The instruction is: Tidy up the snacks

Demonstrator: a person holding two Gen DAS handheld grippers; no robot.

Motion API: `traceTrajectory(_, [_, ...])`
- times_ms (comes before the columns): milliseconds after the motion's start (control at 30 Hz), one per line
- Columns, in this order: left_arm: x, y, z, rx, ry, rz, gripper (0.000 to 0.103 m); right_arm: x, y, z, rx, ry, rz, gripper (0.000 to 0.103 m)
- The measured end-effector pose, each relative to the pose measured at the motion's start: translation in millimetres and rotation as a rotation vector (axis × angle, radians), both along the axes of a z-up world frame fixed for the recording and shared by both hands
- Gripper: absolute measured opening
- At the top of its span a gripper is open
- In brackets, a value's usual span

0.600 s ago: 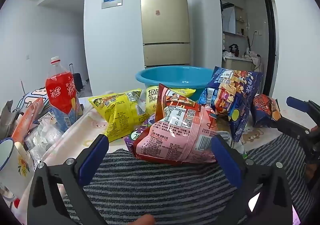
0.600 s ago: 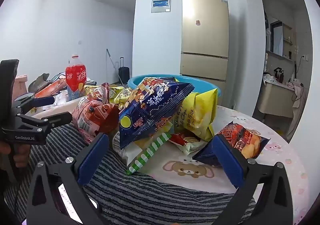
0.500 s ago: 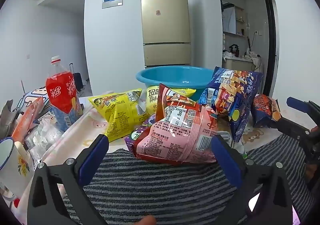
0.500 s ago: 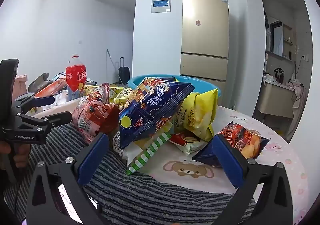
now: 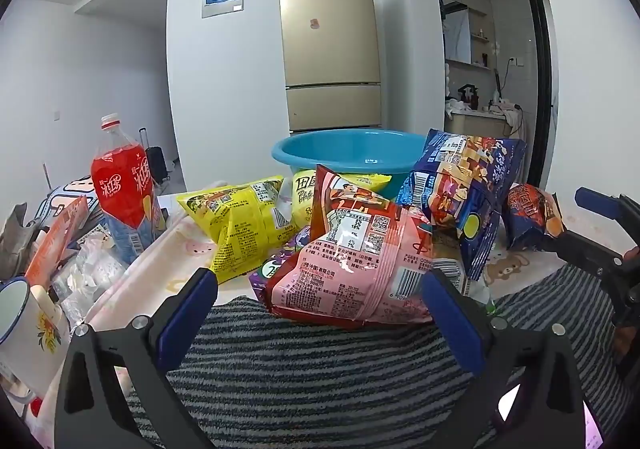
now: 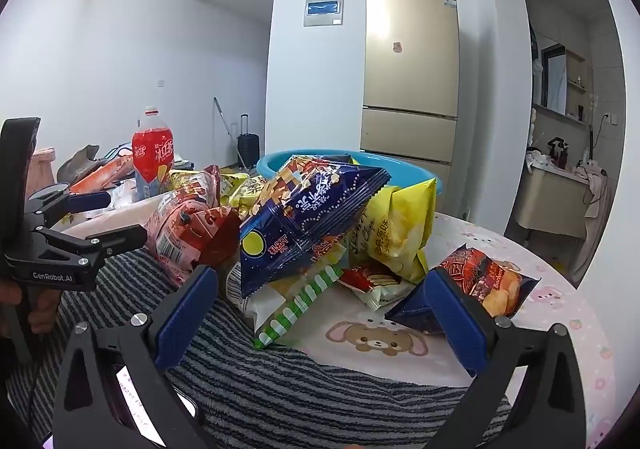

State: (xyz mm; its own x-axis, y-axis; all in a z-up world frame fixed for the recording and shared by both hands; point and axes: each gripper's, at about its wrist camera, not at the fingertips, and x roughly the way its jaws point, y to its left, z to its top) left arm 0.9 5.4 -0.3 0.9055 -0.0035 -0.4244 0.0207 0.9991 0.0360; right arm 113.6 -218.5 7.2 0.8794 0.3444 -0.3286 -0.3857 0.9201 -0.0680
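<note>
Left wrist view: the left gripper (image 5: 316,305) hangs low over the striped cloth (image 5: 320,365), its blue pads spread wide and holding nothing; the pink bag (image 5: 360,261) lies just beyond and between them, its near edge on the cloth. Behind it sit the yellow bag (image 5: 240,225), the navy bag (image 5: 464,193) leaning up on the heap, and the teal basin (image 5: 348,153) at the back — the likely home for the snacks, though that is a guess. A red bottle (image 5: 122,185) and a mug (image 5: 24,325) stand off to the left. Against the frames of half a second ago nothing here has shifted: same bags, same spread, same height. Right wrist view: the right gripper (image 6: 320,313) is likewise wide apart and empty, aimed at the pile where the navy bag (image 6: 304,209) rides on top, a green-striped pack (image 6: 300,301) pokes out beneath it, and a small red chip bag (image 6: 480,281) lies on the bear-print tablecloth (image 6: 376,333) just past the right pad. The left gripper (image 6: 92,221) shows at the left edge, apart from the pink bag (image 6: 180,233). Again, no change from a moment before. So the sorting has not begun; both tools seem paused ahead of a first pick, and the pink bag looks nearest for the left.
</note>
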Motion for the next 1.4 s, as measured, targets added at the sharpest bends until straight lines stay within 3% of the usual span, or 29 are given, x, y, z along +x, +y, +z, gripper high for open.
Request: traceTrajectory(1400, [0.0, -7.8, -0.8, 0.026, 0.012, 0.010, 0.103, -2.1, -2.5, 1.4, 0.014, -0.004, -0.002, 0.103])
